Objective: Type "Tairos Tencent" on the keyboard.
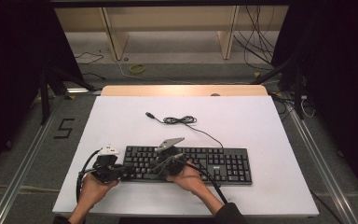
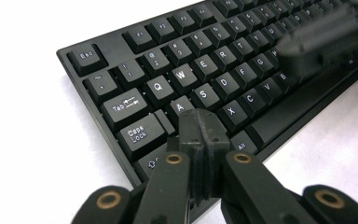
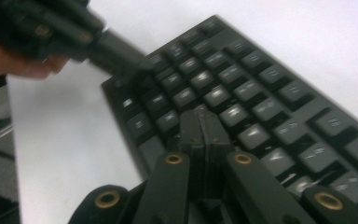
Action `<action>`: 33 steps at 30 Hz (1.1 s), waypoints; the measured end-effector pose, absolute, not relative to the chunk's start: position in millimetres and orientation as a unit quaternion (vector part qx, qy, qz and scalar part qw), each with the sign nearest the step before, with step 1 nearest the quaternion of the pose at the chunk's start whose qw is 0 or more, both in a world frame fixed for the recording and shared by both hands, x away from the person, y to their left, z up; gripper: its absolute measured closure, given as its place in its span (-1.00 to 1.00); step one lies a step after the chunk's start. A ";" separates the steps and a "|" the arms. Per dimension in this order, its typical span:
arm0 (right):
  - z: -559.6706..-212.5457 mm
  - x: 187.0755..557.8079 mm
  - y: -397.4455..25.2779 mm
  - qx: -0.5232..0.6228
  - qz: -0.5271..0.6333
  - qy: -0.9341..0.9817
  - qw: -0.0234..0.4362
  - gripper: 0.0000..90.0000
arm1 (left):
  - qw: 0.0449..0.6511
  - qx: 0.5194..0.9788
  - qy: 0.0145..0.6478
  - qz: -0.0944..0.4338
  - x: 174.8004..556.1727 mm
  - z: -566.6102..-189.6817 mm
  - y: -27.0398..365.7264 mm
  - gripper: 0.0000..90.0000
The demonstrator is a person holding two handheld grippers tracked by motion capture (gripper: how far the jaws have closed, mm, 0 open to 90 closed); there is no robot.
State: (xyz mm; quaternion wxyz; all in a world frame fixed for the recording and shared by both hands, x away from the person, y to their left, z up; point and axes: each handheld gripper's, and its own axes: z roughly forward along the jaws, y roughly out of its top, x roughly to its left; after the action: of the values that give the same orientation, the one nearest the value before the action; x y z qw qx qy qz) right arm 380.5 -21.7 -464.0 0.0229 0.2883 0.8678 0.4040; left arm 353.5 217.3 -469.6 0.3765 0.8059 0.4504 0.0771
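From above, the flat black plastic keyboard (image 1: pixel 189 164) lay under both tongs: left gripper (image 1: pixel 123 171) at its left end, right gripper (image 1: pixel 161 164) mid-left. Left gripper view: jaws pressed together over the A key (image 2: pixel 181 105). Right gripper view: jaws closed, empty, over blurred keys.

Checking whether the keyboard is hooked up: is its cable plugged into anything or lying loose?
Loose. The cable runs from the keyboard across the white table, and its plug lies bare there.
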 end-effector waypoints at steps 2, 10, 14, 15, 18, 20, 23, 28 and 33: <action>-465.8 376.8 -20.6 0.282 0.400 0.872 0.018 1.00 | 0.380 0.803 0.452 0.079 353.3 -468.5 217.8 0.98; -474.9 370.2 -21.9 0.281 0.396 0.874 0.006 1.00 | 0.393 0.792 0.460 0.079 353.7 -466.8 220.1 0.85; -478.1 367.3 -21.2 0.280 0.397 0.874 0.005 1.00 | 0.399 0.789 0.460 0.074 353.6 -465.4 220.6 0.75; -478.6 367.1 -21.0 0.278 0.397 0.875 0.005 1.00 | 0.401 0.787 0.462 0.072 353.8 -465.3 221.1 0.66; -479.5 366.4 -20.4 0.275 0.394 0.877 0.007 1.00 | 0.407 0.781 0.469 0.068 354.2 -465.4 223.2 0.47; -479.4 366.6 -20.5 0.274 0.394 0.877 0.007 1.00 | 0.408 0.775 0.478 0.067 354.5 -465.2 224.6 0.33; -479.4 366.7 -20.4 0.273 0.391 0.879 0.009 1.00 | 0.412 0.771 0.481 0.066 355.1 -465.2 226.6 0.23; -480.4 364.2 -18.8 0.265 0.377 0.887 0.024 1.00 | 0.417 0.767 0.483 0.069 354.8 -464.5 226.3 0.21; -478.9 363.2 -17.7 0.265 0.370 0.890 0.027 1.00 | 0.417 0.766 0.485 0.069 355.0 -464.5 227.3 0.21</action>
State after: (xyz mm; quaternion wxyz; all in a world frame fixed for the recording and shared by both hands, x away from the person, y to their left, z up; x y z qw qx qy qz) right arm 363.2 -17.7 -478.9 0.0270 0.2651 0.8899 0.3701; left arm 355.0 227.3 -464.5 0.4168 0.7656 0.4853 0.0687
